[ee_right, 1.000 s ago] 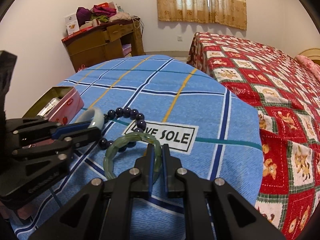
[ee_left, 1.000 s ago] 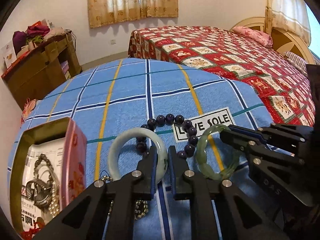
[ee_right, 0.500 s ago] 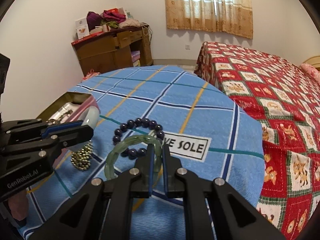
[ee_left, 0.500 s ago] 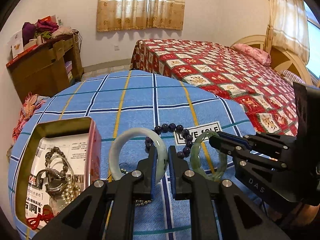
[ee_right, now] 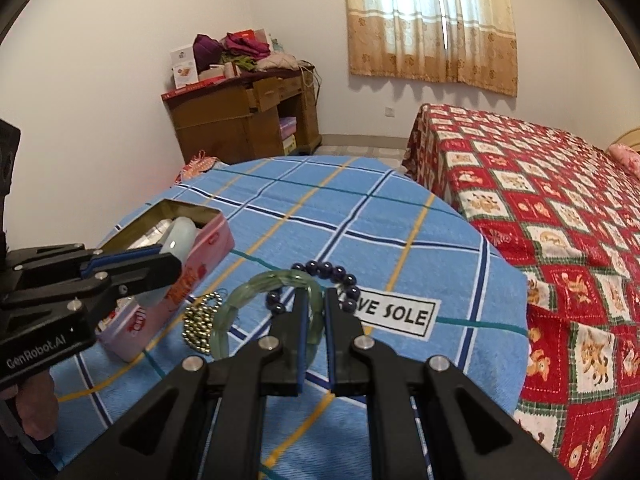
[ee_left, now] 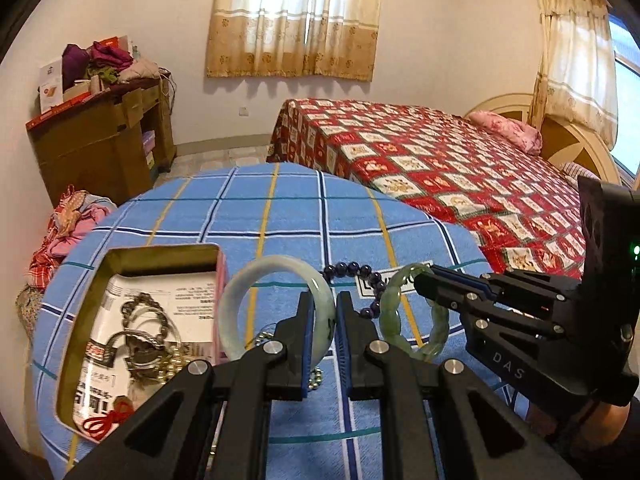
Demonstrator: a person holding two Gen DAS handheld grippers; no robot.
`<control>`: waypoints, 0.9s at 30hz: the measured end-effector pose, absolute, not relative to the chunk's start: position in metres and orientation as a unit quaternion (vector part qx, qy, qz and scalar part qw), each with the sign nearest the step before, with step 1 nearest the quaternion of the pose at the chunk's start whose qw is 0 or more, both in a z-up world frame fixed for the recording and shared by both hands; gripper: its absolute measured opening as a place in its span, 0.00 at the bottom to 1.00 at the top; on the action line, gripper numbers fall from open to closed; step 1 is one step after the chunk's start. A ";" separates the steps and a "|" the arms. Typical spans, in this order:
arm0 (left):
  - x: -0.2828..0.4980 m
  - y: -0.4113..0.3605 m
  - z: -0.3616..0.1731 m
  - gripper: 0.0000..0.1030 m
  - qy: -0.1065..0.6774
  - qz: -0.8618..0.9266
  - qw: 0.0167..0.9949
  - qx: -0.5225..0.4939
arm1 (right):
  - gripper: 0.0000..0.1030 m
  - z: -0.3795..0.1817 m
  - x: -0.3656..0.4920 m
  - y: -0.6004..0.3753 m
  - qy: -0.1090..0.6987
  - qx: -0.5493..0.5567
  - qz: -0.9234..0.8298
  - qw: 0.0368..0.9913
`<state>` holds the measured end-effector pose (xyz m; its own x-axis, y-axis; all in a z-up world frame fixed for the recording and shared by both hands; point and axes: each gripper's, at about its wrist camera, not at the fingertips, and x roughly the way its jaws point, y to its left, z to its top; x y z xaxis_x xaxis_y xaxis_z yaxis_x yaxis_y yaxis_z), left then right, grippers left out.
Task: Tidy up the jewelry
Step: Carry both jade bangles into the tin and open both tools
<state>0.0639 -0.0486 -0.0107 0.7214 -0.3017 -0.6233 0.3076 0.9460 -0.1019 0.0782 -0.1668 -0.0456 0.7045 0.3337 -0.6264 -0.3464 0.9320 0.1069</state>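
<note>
My left gripper (ee_left: 322,312) is shut on a pale jade bangle (ee_left: 256,276) and holds it above the table beside the open pink tin (ee_left: 160,256), which holds several pieces of jewelry. My right gripper (ee_right: 314,308) is shut on a darker green carved bangle (ee_right: 240,296) and holds it above the cloth; it also shows in the left wrist view (ee_left: 390,312). A dark blue bead bracelet (ee_right: 332,270) and a gold bead chain (ee_right: 202,320) lie on the blue plaid cloth. In the right wrist view the left gripper (ee_right: 160,264) holds the pale bangle (ee_right: 180,234) by the tin (ee_right: 200,248).
The round table (ee_right: 360,208) has a blue plaid cloth with a "LOVE SOLE" label (ee_right: 396,314). A bed with a red patterned cover (ee_right: 540,184) stands to the right. A wooden desk (ee_right: 240,120) piled with clothes stands at the back left.
Both grippers have lifted their bangles off the cloth and risen. The left one has moved toward the tin. The bead bracelet and gold chain stay on the cloth.
</note>
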 end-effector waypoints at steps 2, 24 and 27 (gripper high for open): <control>0.063 -0.045 -0.007 0.10 0.332 -0.161 0.929 0.002 | 0.09 -0.044 0.077 -0.164 0.335 -0.010 0.188 0.923; 0.050 0.007 0.008 0.10 0.308 -0.096 0.946 -0.021 | 0.09 -0.028 0.076 -0.112 0.318 -0.044 0.243 0.915; 0.050 0.015 0.008 0.10 0.307 -0.088 0.947 -0.025 | 0.09 -0.026 0.078 -0.103 0.315 -0.051 0.249 0.914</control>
<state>0.0500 0.0153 0.0075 0.7959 -0.1817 -0.5776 0.1508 0.9833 -0.1015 0.0778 -0.1029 -0.0262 0.6774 0.4238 -0.6013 -0.4875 0.8707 0.0645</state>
